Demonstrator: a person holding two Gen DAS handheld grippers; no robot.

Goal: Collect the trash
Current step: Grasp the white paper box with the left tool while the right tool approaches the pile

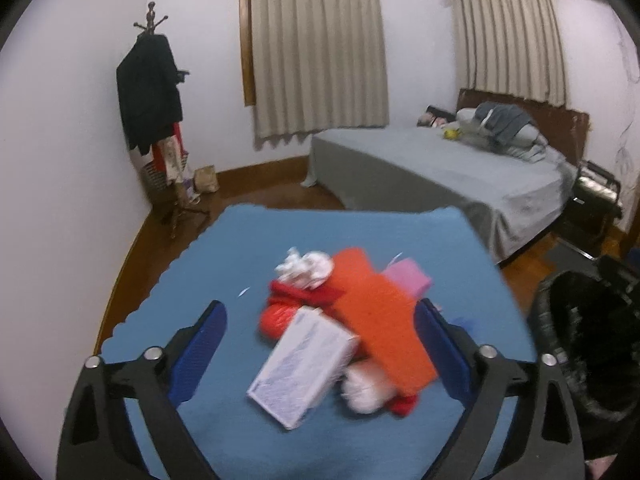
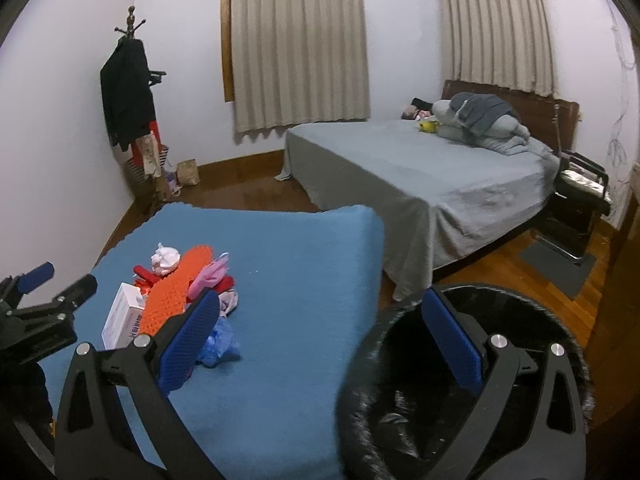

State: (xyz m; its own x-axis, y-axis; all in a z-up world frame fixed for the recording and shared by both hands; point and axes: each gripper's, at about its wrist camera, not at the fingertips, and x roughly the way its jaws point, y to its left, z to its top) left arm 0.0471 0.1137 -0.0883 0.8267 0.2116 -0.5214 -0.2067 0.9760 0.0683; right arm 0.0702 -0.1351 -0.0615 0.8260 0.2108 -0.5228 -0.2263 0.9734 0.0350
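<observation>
Blue pads of the left gripper (image 1: 320, 344) stand wide, empty, flanking the trash pile (image 1: 340, 332) on the blue bench (image 1: 200, 272); closing here may catch only the orange sheet (image 1: 376, 316) and scatter the white box (image 1: 300, 368). Right gripper (image 2: 320, 340) gapes empty above the black-lined bin (image 2: 400, 420)

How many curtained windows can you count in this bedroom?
2. One curtained window is on the far wall beside the coat stand; the other is above the bed's headboard.

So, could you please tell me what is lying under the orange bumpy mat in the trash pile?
Under the orange bumpy mat lie red wrappers, a white crumpled wad and a pink piece's edge; whatever sits beneath its middle is covered.
</observation>
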